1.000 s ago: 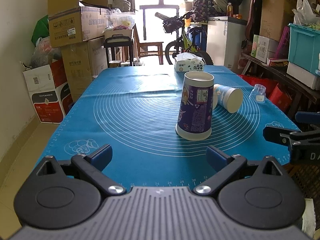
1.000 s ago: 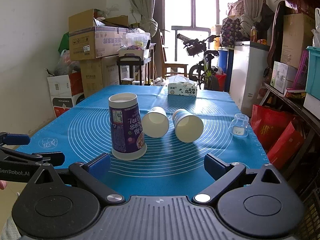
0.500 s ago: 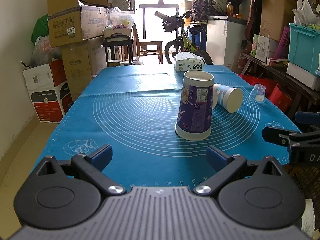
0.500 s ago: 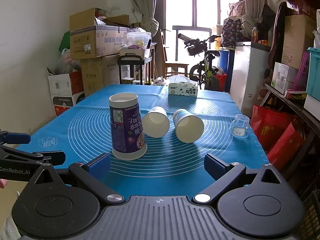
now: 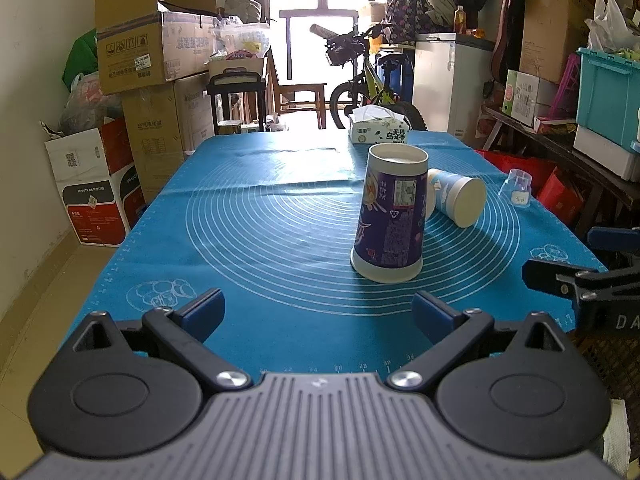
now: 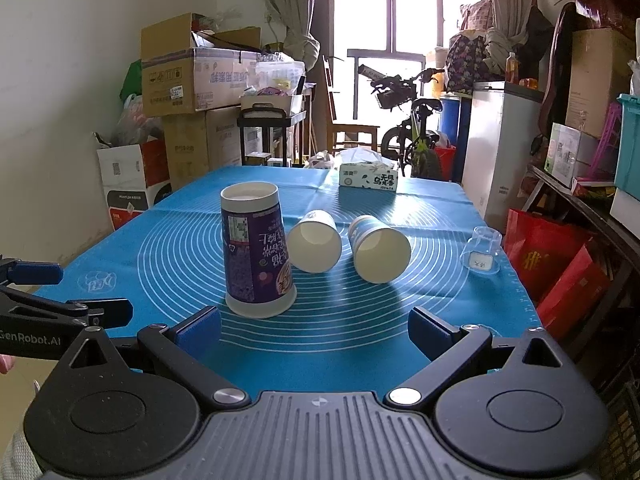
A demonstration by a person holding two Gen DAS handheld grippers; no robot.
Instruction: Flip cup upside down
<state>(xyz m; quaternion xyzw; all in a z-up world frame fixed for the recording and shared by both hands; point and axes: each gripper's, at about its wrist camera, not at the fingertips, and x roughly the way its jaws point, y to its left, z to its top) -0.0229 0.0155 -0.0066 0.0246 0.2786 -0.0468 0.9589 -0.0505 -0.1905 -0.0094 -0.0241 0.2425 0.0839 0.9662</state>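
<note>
The tabletop [image 5: 248, 240] carries a blue silicone mat with white rings; on it the tall purple paper cup [image 5: 390, 214] stands upside down, wide rim on the mat, base up; just behind it two small white paper cups [image 6: 314, 242] [image 6: 378, 250] lie on their sides, mouths toward the right camera; a tissue box [image 6: 368, 178] sits far back; the left hand-held gripper [image 5: 318, 310] and right hand-held gripper [image 6: 314, 328] hover at the near edge, jaws spread apart, empty.

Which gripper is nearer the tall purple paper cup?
Roughly level; perhaps the right. The tall purple paper cup stands just beyond the right gripper, toward its left finger. From the left gripper it sits ahead, toward the right finger.
</note>
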